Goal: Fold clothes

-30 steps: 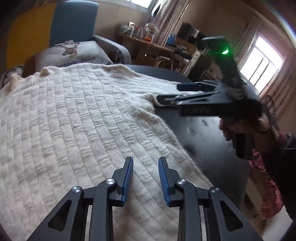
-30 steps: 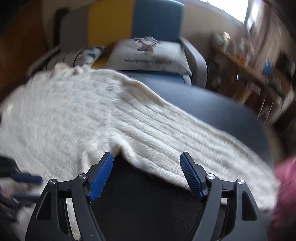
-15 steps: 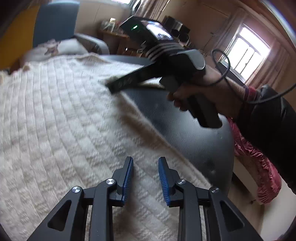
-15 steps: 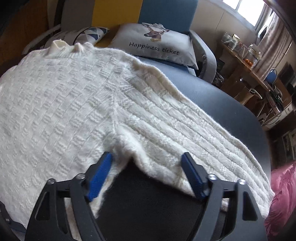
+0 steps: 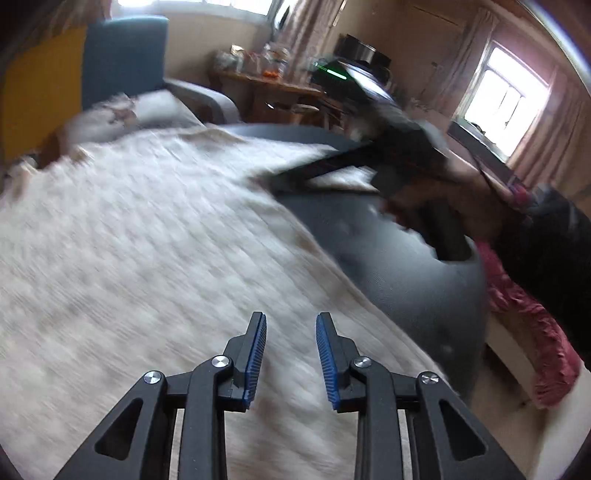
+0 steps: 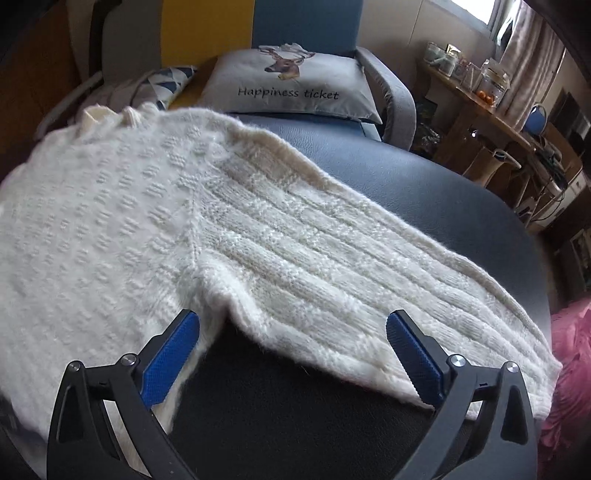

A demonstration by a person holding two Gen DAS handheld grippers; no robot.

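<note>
A cream knitted sweater (image 6: 155, 221) lies spread flat on a dark round table (image 6: 424, 177); its sleeve (image 6: 351, 280) stretches out to the right. My right gripper (image 6: 291, 347) is wide open, its blue pads straddling the sleeve's lower edge by the armpit, with nothing gripped. My left gripper (image 5: 290, 350) hovers low over the sweater's body (image 5: 129, 258), its jaws a little apart and holding nothing. In the blurred left wrist view, a hand holds the right gripper (image 5: 369, 166) over the sleeve.
A blue armchair (image 6: 306, 22) with a grey deer cushion (image 6: 291, 85) stands behind the table. A cluttered wooden side table (image 6: 491, 107) is at the back right. A pink cloth (image 6: 569, 350) hangs past the table's right edge.
My right gripper has slid closer along the sleeve's lower edge, still wide open. The left wrist view has swung and blurred; its jaws keep the same small gap.
</note>
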